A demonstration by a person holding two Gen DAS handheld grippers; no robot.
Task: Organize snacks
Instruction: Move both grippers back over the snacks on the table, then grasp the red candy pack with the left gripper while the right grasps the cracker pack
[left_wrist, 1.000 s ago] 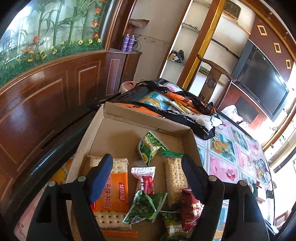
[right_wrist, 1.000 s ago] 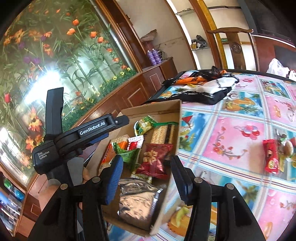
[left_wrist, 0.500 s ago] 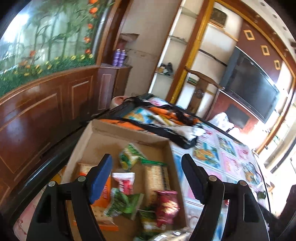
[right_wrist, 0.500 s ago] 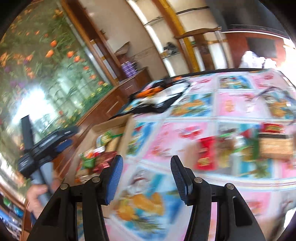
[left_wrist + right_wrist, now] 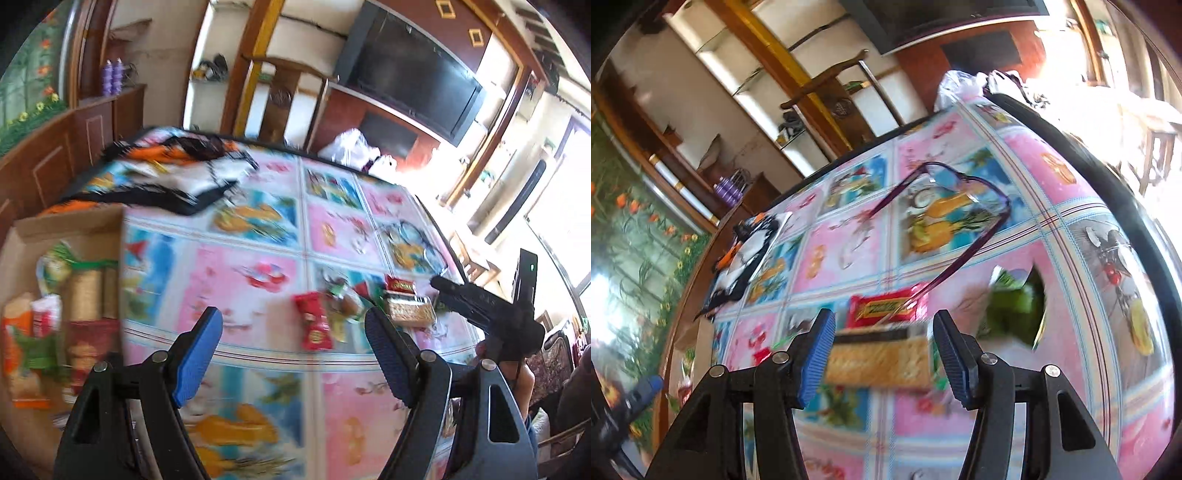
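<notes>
The cardboard box (image 5: 66, 229) sits at the table's left edge, open-topped and part filled: a cracker pack stands lengthwise in it beside an orange packet, a small red-and-white one and a dark red bag, though blur hides the labels. Out on the flowered tablecloth (image 5: 251, 240), toward the right edge, lies a loose cluster of snacks. The cracker pack (image 5: 879, 360) lies flat, its long axis crosswise to the right gripper (image 5: 884, 354), whose jaws stand apart around it without clearly pressing. Just beyond lies a red packet (image 5: 882, 308), parallel, under a spectacles arm. The left gripper (image 5: 293, 354) hangs wide and empty over bare cloth.
</notes>
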